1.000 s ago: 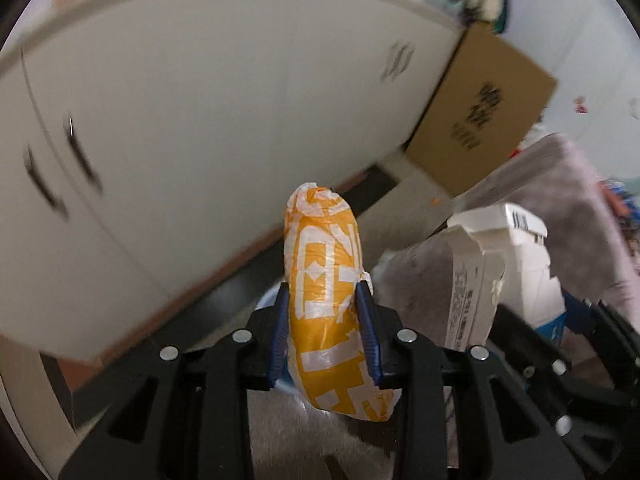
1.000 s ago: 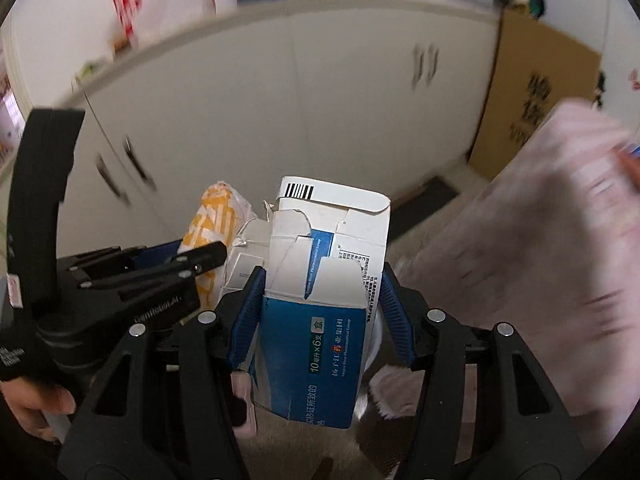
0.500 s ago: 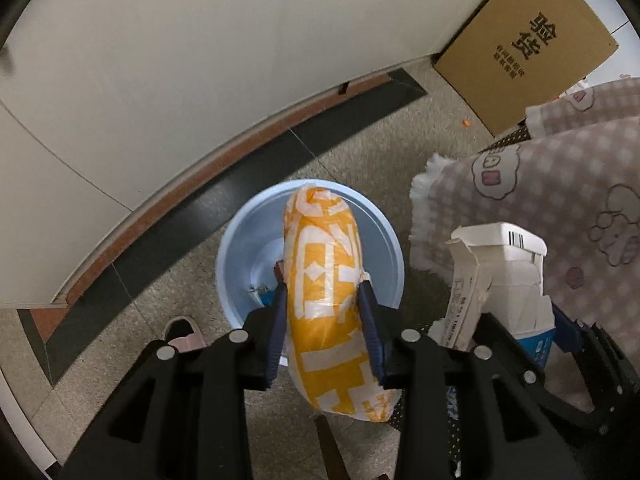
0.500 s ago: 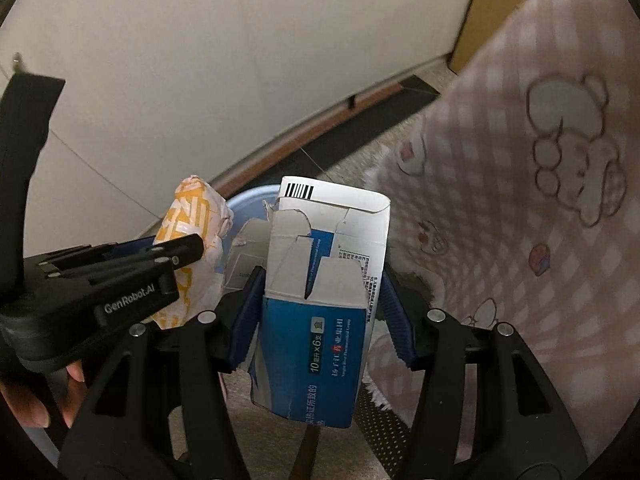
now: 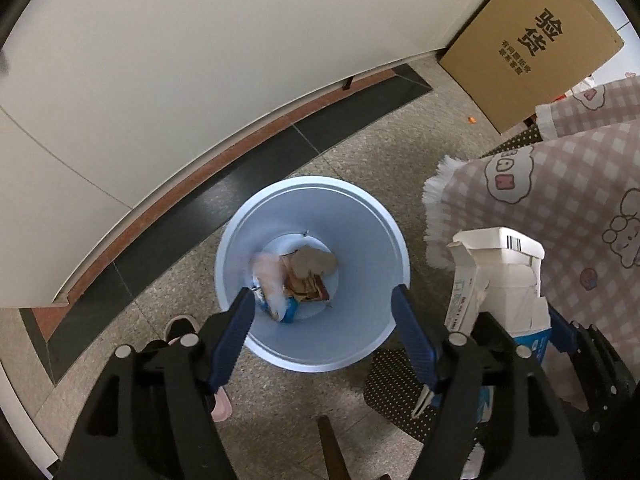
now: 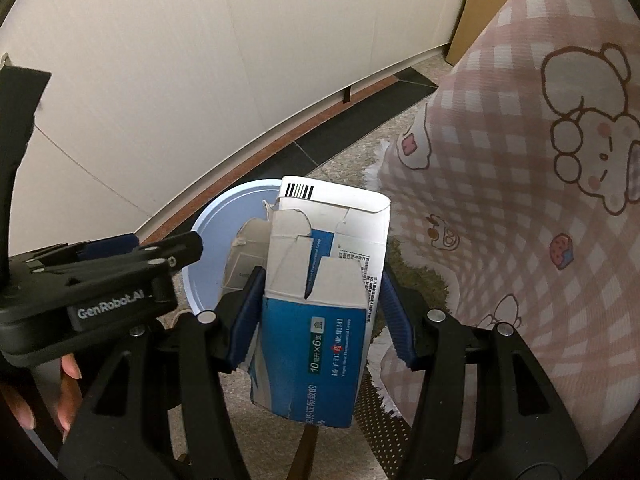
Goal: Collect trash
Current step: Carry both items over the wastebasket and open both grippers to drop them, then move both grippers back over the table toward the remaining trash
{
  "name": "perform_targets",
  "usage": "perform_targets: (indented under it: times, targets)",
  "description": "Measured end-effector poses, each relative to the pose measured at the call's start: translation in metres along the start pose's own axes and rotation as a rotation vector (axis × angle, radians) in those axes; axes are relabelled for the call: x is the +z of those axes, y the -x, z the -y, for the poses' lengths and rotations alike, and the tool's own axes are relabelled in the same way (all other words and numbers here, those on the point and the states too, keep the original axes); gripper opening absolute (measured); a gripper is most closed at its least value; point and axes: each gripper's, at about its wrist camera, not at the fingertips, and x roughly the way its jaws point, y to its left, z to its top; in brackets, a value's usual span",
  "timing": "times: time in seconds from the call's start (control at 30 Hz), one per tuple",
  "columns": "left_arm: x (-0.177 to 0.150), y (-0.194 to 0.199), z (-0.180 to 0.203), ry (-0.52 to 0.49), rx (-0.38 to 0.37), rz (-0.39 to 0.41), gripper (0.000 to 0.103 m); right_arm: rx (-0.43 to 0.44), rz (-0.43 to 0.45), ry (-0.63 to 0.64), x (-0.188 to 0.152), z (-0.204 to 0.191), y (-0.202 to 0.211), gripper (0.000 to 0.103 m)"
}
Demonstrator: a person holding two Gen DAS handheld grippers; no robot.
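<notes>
My left gripper (image 5: 323,300) is open and empty, held right above a light blue trash bin (image 5: 360,344) on the floor. Wrappers and crumpled paper (image 5: 296,280) lie at the bin's bottom, one of them blurred. My right gripper (image 6: 320,280) is shut on a torn blue and white cardboard box (image 6: 320,300), to the right of the bin (image 6: 216,216). The box also shows in the left wrist view (image 5: 500,280). The left gripper's body shows at the left of the right wrist view (image 6: 100,280).
White cabinet doors (image 5: 200,80) with a brown and black floor strip run behind the bin. A brown cardboard box (image 5: 532,44) leans at the right. A pink checked cloth (image 6: 520,200) hangs close on the right. A pink slipper (image 5: 180,324) lies left of the bin.
My left gripper has opened and the orange and white bag has dropped out of it into the bin. Both views have tilted down toward the floor. The right gripper still holds the box.
</notes>
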Motion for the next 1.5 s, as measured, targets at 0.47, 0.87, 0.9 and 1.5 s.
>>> perform_targets:
  times: [0.47, 0.87, 0.9, 1.5]
  targets:
    - [-0.018, 0.027, -0.044, 0.091, 0.054, 0.050, 0.073, 0.033, 0.008, 0.017, -0.005, -0.002, -0.003, 0.056]
    - [-0.025, 0.037, -0.058, 0.133, 0.070, 0.059, 0.073, 0.072, 0.039, 0.003, -0.009, 0.011, -0.001, 0.065]
    - [-0.024, 0.039, -0.058, 0.134, 0.065, 0.062, 0.073, 0.074, 0.041, 0.002, -0.010, 0.013, 0.002, 0.065]
    - [-0.021, 0.204, 0.004, 0.078, -0.045, 0.396, 0.073, 0.135, 0.391, -0.041, 0.013, 0.029, 0.212, 0.065]
